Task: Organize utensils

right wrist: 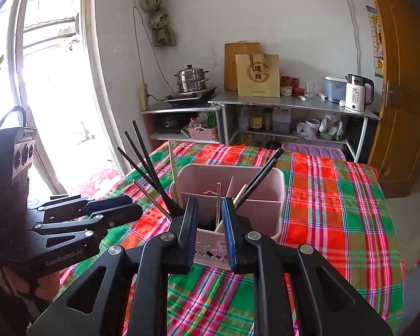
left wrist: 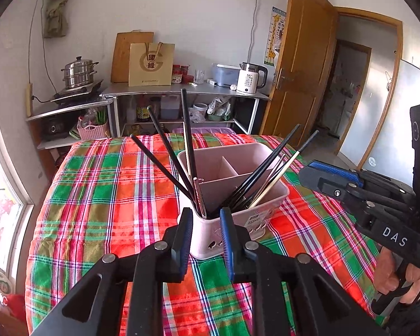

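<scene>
Chopsticks stand in the divided holder on the table, shelves behind it.

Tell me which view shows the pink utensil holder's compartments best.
The left wrist view: the pink utensil holder shows its open top and inner dividers, chopsticks leaning out. In the right wrist view the holder sits partly behind the right gripper.

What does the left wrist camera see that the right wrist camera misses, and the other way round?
Only the left wrist view shows the open doorway into another room. Only the right wrist view shows the bright window beside the table. Both show the pink utensil holder with chopsticks fanned out of it, the plaid tablecloth, the kettle and the steamer pot. Each also catches the other gripper: right gripper, left gripper.
</scene>
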Demonstrator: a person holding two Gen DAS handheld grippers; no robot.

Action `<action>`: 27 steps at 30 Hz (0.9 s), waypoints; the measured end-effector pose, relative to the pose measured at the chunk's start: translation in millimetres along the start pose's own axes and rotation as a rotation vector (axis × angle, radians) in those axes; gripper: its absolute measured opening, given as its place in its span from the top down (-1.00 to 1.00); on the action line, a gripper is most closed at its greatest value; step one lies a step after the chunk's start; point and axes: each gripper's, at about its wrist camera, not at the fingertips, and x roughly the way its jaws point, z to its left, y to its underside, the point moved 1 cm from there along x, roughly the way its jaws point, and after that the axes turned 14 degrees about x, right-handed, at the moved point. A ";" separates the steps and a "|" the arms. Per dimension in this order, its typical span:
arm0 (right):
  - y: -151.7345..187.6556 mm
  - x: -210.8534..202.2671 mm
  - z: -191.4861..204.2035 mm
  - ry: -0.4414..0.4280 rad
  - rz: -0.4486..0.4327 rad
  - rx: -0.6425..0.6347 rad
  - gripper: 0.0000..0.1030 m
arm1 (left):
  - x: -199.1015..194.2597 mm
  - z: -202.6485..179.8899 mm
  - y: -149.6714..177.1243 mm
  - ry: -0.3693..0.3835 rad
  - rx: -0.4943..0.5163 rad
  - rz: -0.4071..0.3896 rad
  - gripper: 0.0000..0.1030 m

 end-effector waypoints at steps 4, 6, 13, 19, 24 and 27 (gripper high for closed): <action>9.4 -17.5 -0.4 0.001 -0.021 -0.004 0.50 | -18.9 -5.7 10.8 -0.007 -0.015 -0.025 0.60; 15.9 -27.8 -2.3 0.000 -0.034 -0.006 0.49 | -28.0 -11.2 18.5 -0.021 -0.015 -0.037 0.50; 51.4 -61.7 -6.1 0.011 -0.059 -0.010 0.39 | -56.1 -35.4 51.4 -0.034 -0.016 -0.069 0.42; 91.8 -83.6 -7.2 0.022 -0.059 -0.020 0.36 | -72.5 -66.2 88.5 -0.050 0.006 -0.067 0.41; 120.3 -95.9 -10.3 0.035 -0.053 0.003 0.35 | -80.6 -88.7 111.9 -0.052 0.038 -0.050 0.41; 134.7 -104.3 -10.1 0.038 -0.054 0.017 0.31 | -87.0 -97.3 124.2 -0.046 0.030 -0.055 0.41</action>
